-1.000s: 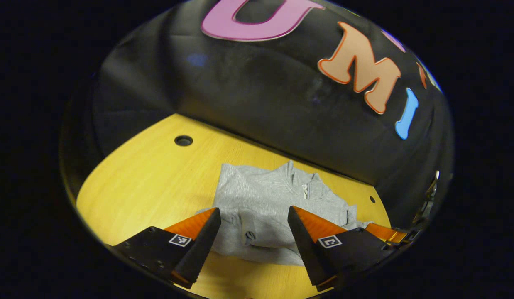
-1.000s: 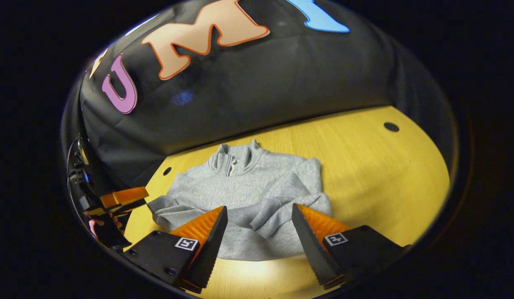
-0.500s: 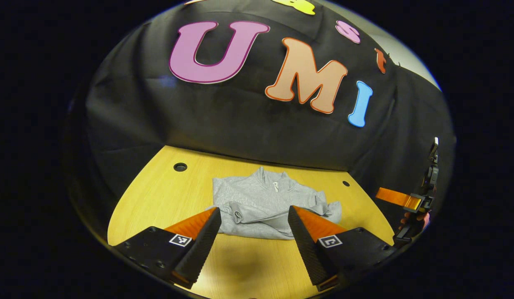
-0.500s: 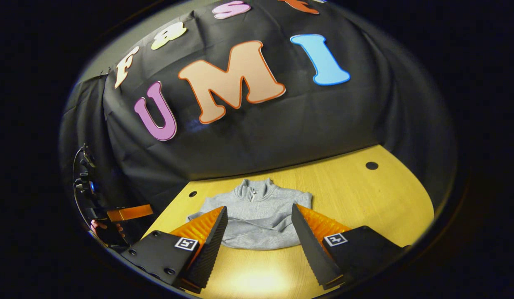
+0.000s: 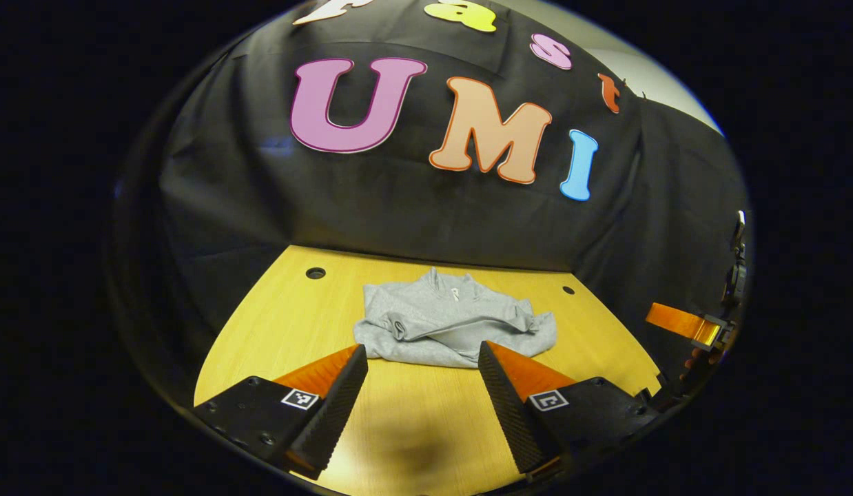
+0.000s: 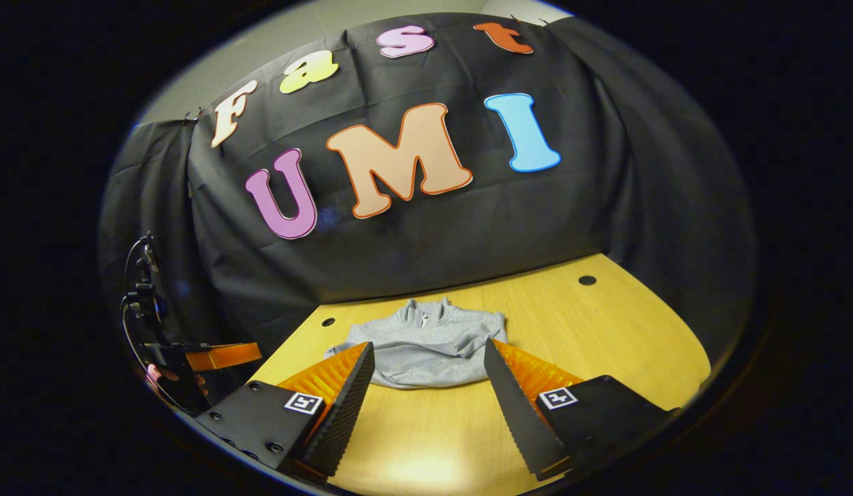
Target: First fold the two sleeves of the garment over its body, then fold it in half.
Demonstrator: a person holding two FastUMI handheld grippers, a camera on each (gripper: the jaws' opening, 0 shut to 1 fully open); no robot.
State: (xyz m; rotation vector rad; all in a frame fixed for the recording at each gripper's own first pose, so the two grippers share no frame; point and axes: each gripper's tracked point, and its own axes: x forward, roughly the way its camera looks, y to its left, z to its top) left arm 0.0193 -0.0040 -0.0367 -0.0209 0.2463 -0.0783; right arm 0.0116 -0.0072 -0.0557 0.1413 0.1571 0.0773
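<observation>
A grey zip-collar sweatshirt point(image 5: 454, 324) lies on the yellow wooden table point(image 5: 275, 331) near the back wall, collar to the rear, folded up into a short bundle with both sleeves laid across its body. It also lies ahead in the right gripper view as the sweatshirt point(image 6: 426, 344). My left gripper point(image 5: 421, 372) hovers open over the table in front of it, apart from the cloth. My right gripper point(image 6: 428, 375) is open too, nothing between its fingers. The right gripper point(image 5: 681, 324) appears at the left gripper view's right edge; the left gripper point(image 6: 220, 355), with a hand, appears at the right gripper view's left edge.
Round cable holes point(image 5: 315, 273) point(image 5: 568, 290) sit in the table near the back corners, one also as the hole point(image 6: 587, 280). The black cloth wall point(image 5: 426, 213) rises right behind the sweatshirt. Bare tabletop stretches between the grippers and the garment.
Both grippers have pulled back and up from the sweatshirt, which now sits farther off and smaller. Both stayed open; the garment has stayed in place.
</observation>
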